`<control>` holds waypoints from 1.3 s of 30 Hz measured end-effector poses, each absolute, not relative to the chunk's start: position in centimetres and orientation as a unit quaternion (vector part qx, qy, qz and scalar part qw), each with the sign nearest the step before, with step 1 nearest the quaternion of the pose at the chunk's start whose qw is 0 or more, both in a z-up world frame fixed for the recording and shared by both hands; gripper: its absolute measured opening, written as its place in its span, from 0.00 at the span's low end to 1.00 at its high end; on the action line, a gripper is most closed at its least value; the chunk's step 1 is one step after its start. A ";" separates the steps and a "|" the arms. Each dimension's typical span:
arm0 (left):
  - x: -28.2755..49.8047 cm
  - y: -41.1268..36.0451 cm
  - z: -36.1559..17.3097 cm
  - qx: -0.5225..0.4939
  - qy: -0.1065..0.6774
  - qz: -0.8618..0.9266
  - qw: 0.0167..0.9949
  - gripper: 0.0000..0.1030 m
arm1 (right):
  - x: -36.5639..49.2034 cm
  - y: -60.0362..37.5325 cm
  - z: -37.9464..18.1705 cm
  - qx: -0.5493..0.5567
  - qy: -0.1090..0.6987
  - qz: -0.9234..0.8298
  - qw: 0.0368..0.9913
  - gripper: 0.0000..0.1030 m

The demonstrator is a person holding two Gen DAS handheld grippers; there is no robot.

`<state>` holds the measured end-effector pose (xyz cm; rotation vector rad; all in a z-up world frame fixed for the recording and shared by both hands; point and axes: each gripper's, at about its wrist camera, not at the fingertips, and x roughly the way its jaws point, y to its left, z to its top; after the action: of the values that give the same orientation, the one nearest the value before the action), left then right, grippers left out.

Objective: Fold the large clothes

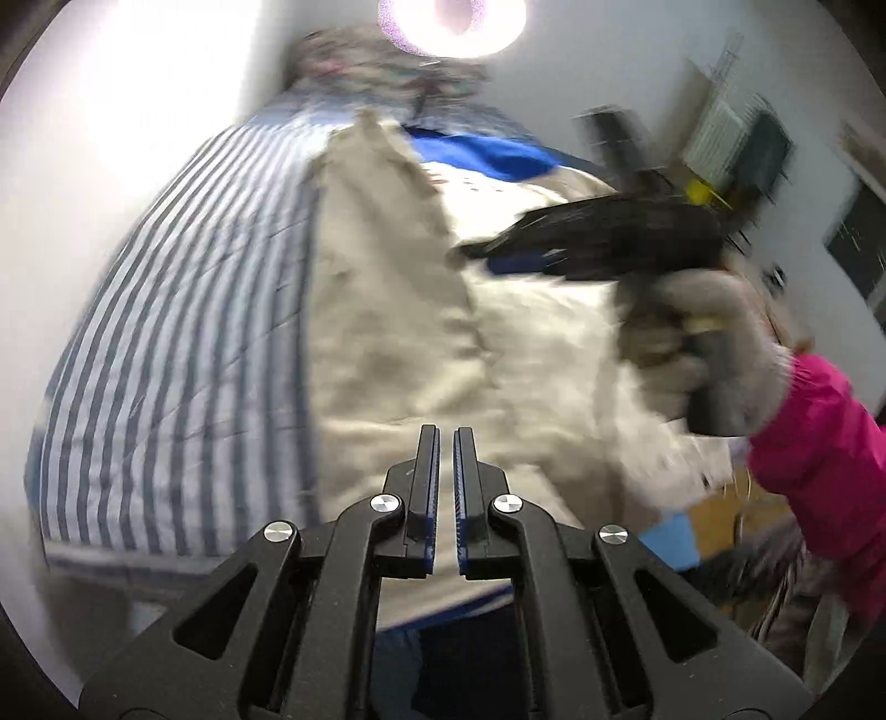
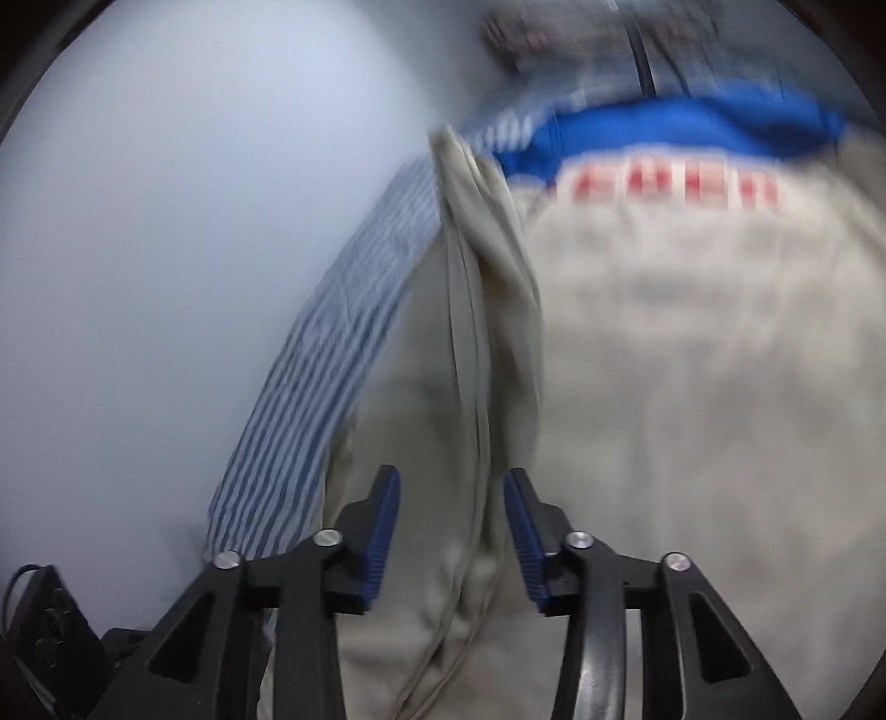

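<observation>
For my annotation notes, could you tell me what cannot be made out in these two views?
- Red lettering on the cream garment, right wrist view: motion-blurred, unreadable.
- Right gripper, left wrist view: blurred; jaw state unclear there.
- Pile beyond the striped sheet: blurred, washed by lamp glare.

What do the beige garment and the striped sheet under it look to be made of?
Beige garment: soft matte woven or knit cloth, probably cotton blend; it creases into limp folds. Striped sheet: thin matte cotton-like fabric, with fine wrinkles. Blur leaves the weave unclear.

Striped bedsheet (image 1: 166,310), white wall (image 1: 581,66), bright round ceiling light (image 1: 451,25)
</observation>
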<state>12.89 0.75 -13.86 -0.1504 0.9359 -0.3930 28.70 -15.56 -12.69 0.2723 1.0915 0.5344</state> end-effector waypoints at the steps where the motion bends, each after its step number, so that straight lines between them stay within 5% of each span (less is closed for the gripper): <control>1: 13.6 1.3 -14.4 -0.084 0.457 -0.176 0.868 0.02 | 29.5 -15.6 -12.0 0.121 0.504 0.248 0.818 0.49; 4: 14.7 1.4 -15.1 -0.091 0.471 -0.169 0.861 0.02 | 33.4 -14.5 -9.2 0.103 0.479 0.240 0.838 0.69; 15: 15.2 -2.1 -17.0 -0.041 0.498 -0.203 0.842 0.02 | 45.6 -9.7 -10.8 0.018 0.492 0.186 0.850 0.66; 16: 15.2 -2.3 -17.4 -0.039 0.502 -0.205 0.839 0.02 | 46.1 -9.8 -11.5 0.011 0.499 0.181 0.848 0.51; 17: 15.3 -2.4 -17.7 -0.034 0.506 -0.205 0.837 0.02 | 46.4 -9.9 -12.0 0.008 0.506 0.183 0.843 0.18; 20: 15.4 -2.5 -18.3 -0.027 0.513 -0.206 0.833 0.02 | 46.7 -11.6 -11.9 0.044 0.515 0.202 0.832 0.09; 26: 15.3 -2.3 -19.7 -0.026 0.533 -0.211 0.819 0.02 | 47.9 -18.8 -16.8 0.160 0.529 0.163 0.818 0.08; 30: 14.9 -2.6 -20.4 -0.006 0.538 -0.213 0.816 0.02 | 47.1 -17.6 -20.4 0.128 0.527 0.150 0.827 0.09; 33: 14.6 -2.8 -20.5 0.007 0.536 -0.216 0.816 0.02 | 47.1 -17.6 -19.6 0.115 0.532 0.152 0.825 0.12; 35: 14.4 -2.6 -20.5 0.000 0.536 -0.217 0.816 0.02 | 46.3 -18.2 -17.7 0.101 0.522 0.143 0.835 0.25; 39: 13.5 -1.3 -18.9 -0.031 0.514 -0.237 0.824 0.02 | 42.9 -20.2 -13.0 0.095 0.491 0.150 0.853 0.27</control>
<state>13.54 -1.34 -18.89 -0.0665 1.0924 -0.5030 42.95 -20.24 -13.02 0.2009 1.0332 0.3166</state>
